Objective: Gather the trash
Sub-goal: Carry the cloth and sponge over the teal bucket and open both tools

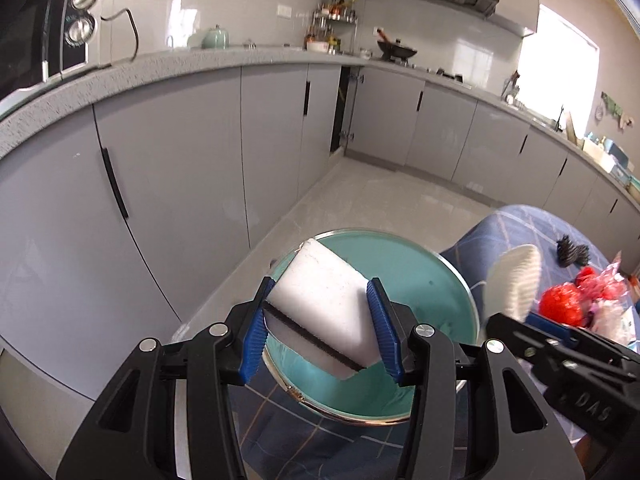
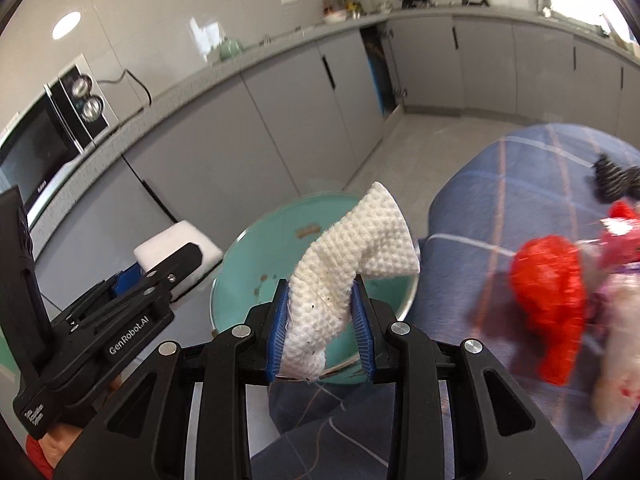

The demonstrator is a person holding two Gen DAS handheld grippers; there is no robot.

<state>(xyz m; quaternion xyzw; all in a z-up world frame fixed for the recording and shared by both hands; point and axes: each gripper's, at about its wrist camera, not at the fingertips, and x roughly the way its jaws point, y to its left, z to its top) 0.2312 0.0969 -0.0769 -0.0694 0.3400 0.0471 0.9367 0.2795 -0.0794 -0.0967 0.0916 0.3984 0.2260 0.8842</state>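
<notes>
White sponge block (image 1: 320, 304) with a thin dark scouring layer along its near edge, tilted and raised above the open mouth of the teal bin (image 1: 424, 276), a round container with a metal rim. White waffle-textured cloth (image 2: 340, 280), crumpled and twisted, speckled with dark crumbs, also raised over the bin. On the blue checked tablecloth (image 2: 500, 184) beside the bin lie a red mesh bag (image 2: 556, 304), crinkled pink-and-clear wrapping (image 2: 624, 240) and a dark steel scourer (image 2: 612, 178)
</notes>
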